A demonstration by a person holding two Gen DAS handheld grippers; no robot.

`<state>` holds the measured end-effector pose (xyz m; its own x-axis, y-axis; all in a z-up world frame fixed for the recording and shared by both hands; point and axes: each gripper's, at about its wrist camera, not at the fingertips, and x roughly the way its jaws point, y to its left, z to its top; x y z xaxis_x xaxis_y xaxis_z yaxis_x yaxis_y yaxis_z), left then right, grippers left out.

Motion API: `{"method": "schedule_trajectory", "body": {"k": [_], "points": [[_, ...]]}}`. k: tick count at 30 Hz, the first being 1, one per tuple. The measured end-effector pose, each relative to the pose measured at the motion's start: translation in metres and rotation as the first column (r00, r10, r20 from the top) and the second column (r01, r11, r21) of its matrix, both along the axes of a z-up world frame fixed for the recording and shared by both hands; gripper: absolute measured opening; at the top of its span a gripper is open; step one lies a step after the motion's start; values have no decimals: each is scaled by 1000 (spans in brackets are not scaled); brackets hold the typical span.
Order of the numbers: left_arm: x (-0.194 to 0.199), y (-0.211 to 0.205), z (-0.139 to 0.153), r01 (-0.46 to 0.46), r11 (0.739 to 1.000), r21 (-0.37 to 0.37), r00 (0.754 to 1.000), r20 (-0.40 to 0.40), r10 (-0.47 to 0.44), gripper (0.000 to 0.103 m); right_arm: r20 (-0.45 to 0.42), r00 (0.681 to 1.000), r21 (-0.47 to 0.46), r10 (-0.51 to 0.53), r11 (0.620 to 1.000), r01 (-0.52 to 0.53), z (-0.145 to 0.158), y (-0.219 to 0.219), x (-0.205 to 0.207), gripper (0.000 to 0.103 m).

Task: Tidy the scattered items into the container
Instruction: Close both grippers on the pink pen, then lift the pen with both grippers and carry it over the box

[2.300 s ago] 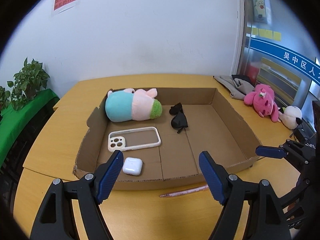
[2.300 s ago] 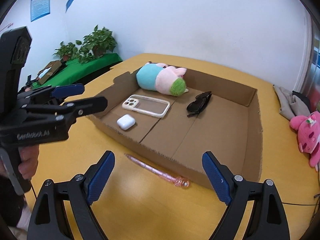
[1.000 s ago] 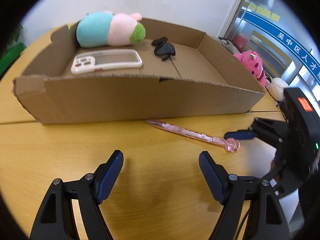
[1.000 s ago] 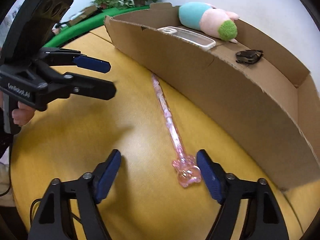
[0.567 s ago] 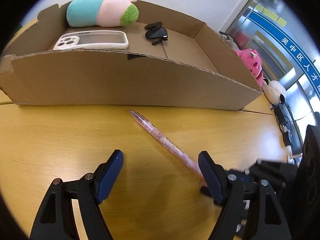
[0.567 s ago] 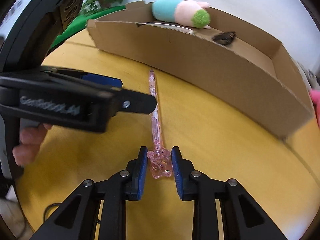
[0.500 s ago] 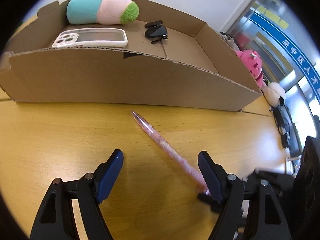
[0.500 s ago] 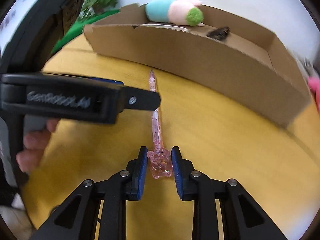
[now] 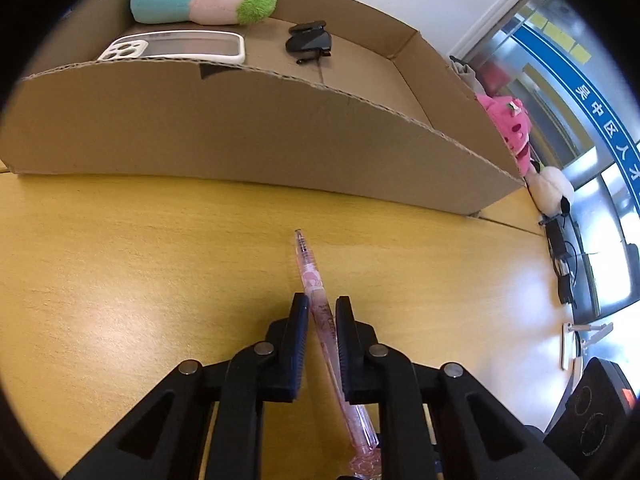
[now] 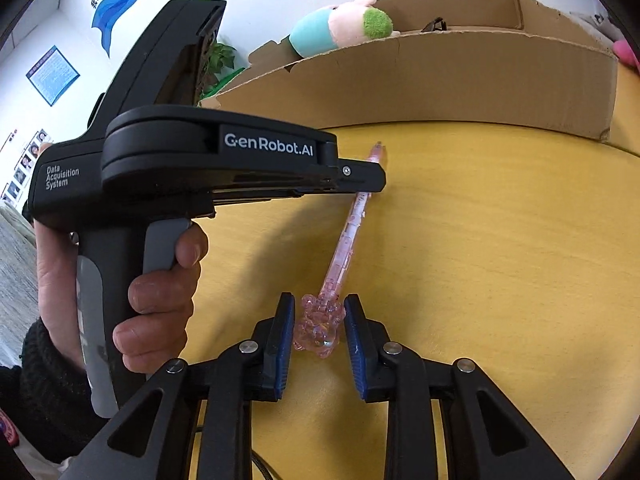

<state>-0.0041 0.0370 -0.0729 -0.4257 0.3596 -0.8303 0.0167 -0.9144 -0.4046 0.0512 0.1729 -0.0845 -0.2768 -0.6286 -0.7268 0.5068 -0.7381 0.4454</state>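
One slim pink translucent plastic pen on yellow table, near side of cardboard box. Light, stiff, slippery. Left gripper closing round barrel; contact seemingly made. Right gripper clamped on knobbly end charm. In box: one plush, one phone case, one pair of sunglasses.

Bare tabletop up to the cardboard box's near wall.
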Motion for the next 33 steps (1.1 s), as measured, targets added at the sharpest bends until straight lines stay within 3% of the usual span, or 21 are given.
{"method": "schedule_trajectory", "body": {"k": [7,18,24,33], "points": [[7,8,14,5,1000,19,1000,-9,-5,10,13,1000,-36,4,999,-4,2,2,7,28],[9,24,103,52,999,-3,982,-184,-52,8,-124,992,-67,3,998,-12,56,5,6,27],[-12,21,149,58,998,-4,964,-261,-57,9,-201,980,-80,-8,997,-8,97,6,-15,25],[-53,0,194,49,999,-8,942,-331,-49,9,-253,967,-70,17,997,-35,137,-1,-67,24]]}}
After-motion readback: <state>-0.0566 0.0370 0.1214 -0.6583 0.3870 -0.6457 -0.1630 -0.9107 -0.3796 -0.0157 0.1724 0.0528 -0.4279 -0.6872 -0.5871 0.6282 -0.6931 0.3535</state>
